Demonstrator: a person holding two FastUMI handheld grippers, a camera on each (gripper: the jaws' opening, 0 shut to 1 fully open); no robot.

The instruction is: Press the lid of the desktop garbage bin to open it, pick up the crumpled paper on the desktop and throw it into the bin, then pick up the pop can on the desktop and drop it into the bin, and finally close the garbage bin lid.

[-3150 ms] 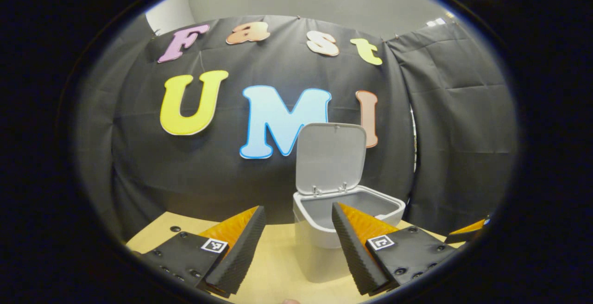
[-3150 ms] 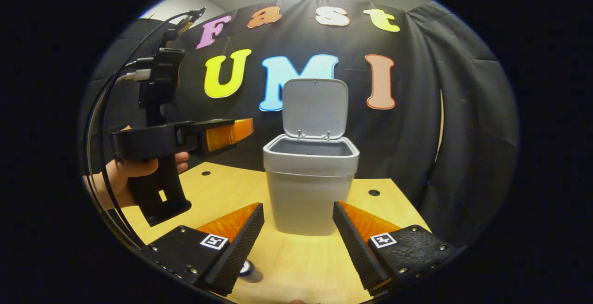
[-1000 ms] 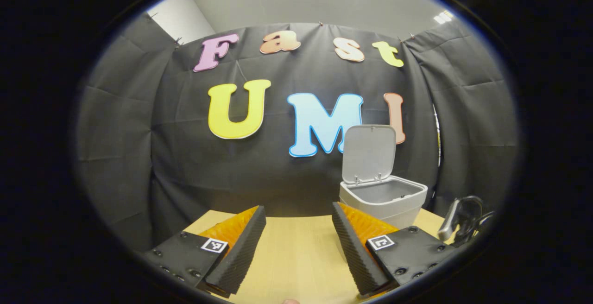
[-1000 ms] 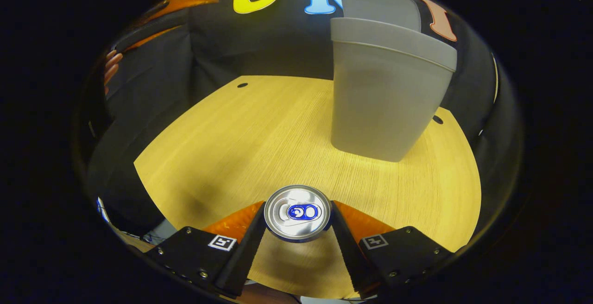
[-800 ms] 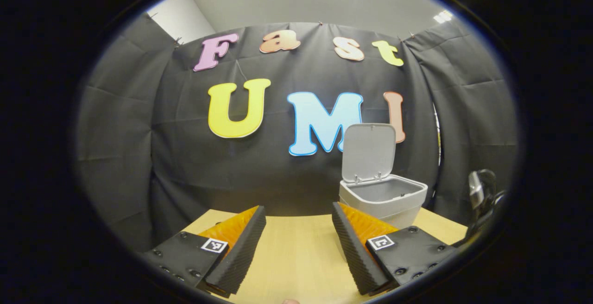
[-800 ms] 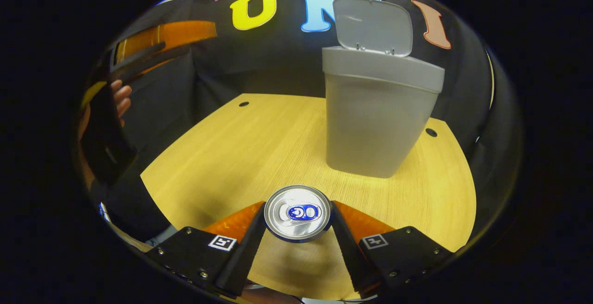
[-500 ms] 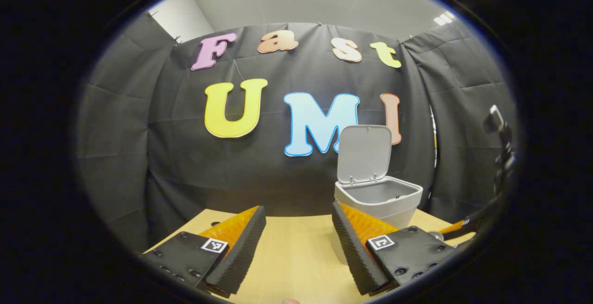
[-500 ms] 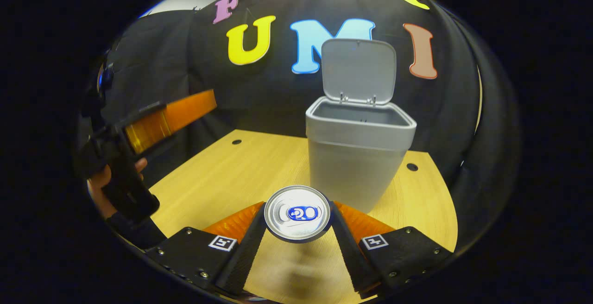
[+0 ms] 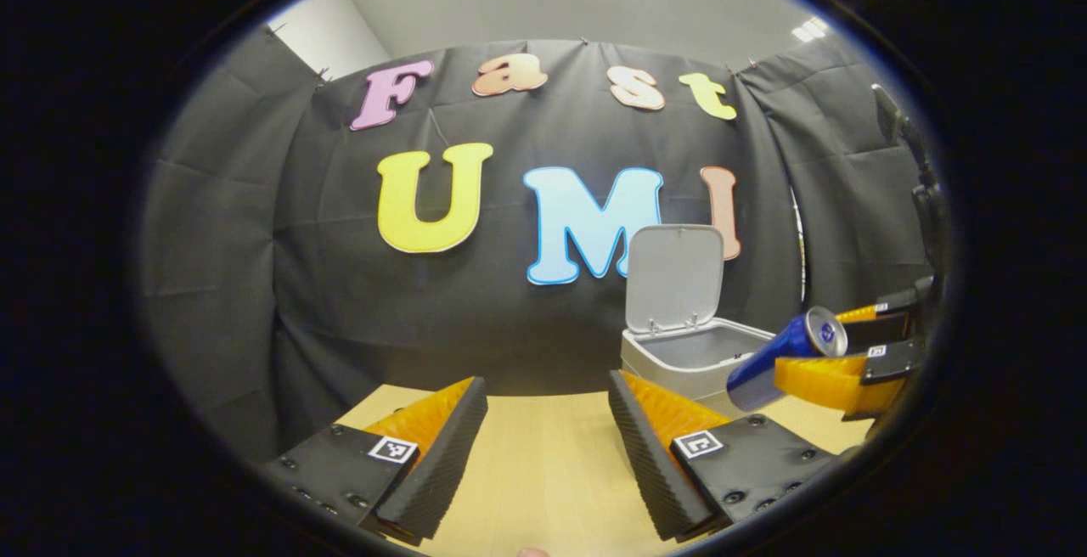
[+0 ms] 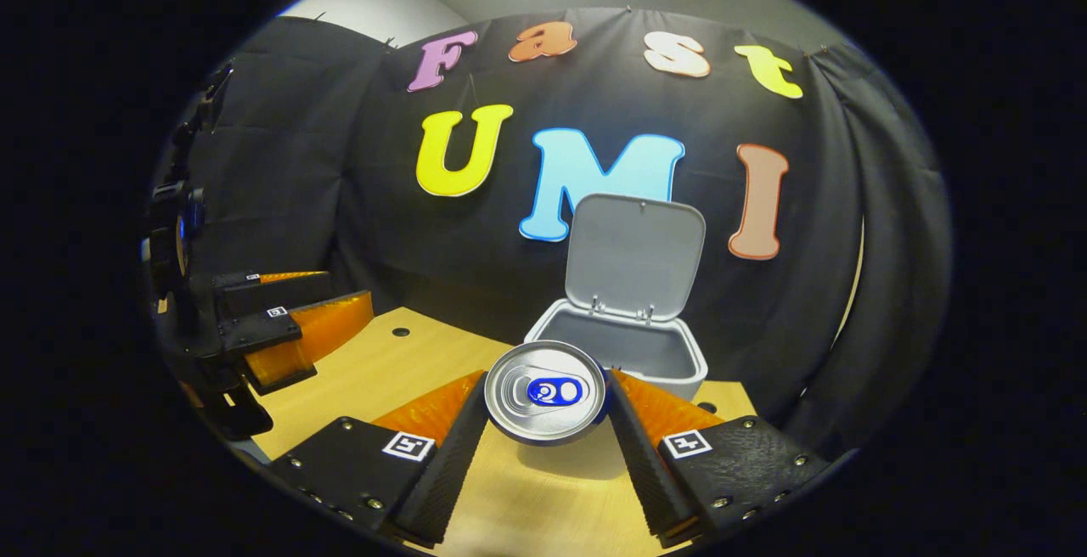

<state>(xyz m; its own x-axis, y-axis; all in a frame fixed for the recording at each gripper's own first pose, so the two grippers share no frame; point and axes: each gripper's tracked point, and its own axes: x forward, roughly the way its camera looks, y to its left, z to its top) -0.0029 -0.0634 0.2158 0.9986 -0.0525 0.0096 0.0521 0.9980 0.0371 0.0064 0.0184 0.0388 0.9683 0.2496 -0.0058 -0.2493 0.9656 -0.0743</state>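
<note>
Right gripper (image 10: 544, 421) was clamped on the can (image 10: 544, 391), held in the air just short of the bin (image 10: 624, 357), whose lid (image 10: 635, 253) stood upright and open. Left gripper (image 9: 543, 421) was spread apart, empty, above the table (image 9: 543, 472).

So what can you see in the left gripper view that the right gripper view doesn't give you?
Left gripper view: the can side-on, blue and tilted, pinched in the right claw near the bin's rim, and the left claw wide open, holding nothing.
Right gripper view: the can's silver top end-on between the fingers, and the left claw seen from outside, over the table.
Both: the grey bin with its lid standing open.
</note>
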